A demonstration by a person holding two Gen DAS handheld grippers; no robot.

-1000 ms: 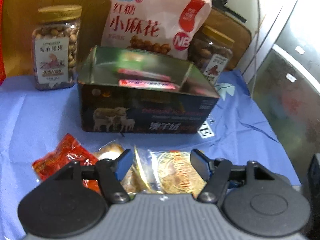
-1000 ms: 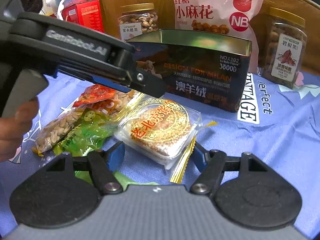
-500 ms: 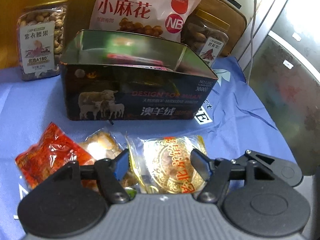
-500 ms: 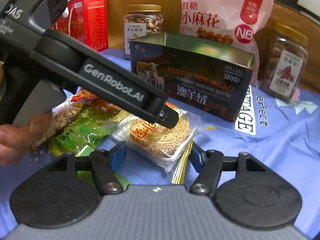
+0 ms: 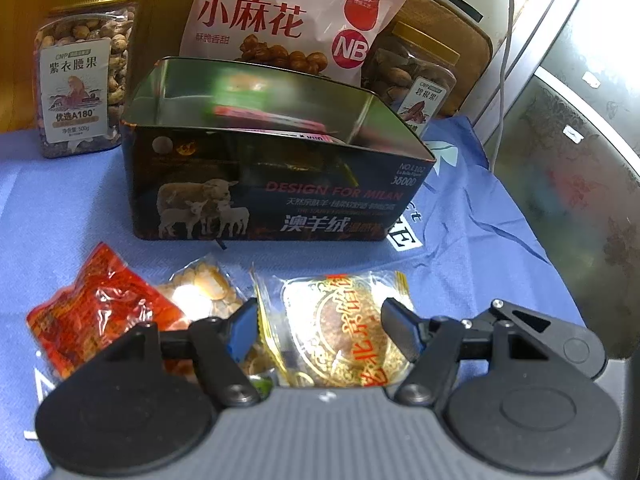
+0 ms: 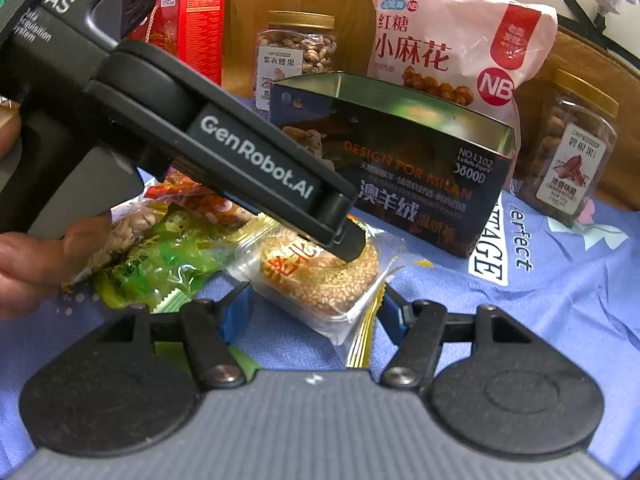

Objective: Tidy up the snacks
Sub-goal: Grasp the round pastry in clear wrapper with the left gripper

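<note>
Lowered since a second ago: left gripper [image 5: 320, 320], tips now close over the sesame cake [image 6: 320, 276]; right gripper [image 6: 312, 312] slightly narrowed.
Nearest, between the right gripper's parted fingers [image 6: 236, 308]: near corner of the wrapped cake, flat on the blue cloth [image 5: 480, 240], not pinched. Just beyond: left gripper spread astride the same cake, nothing clamped; contact with the wrapper impossible to judge. Left of both grippers: green packet [image 6: 160, 264], clear packet of pale pieces [image 5: 200, 288], red packet [image 5: 96, 312]. Farther ahead: open tin [image 5: 272, 200] printed with sheep, flat packets inside. Behind the tin: pink bag [image 5: 288, 12], flanked by two gold-lidded nut jars [image 5: 84, 68].
</note>
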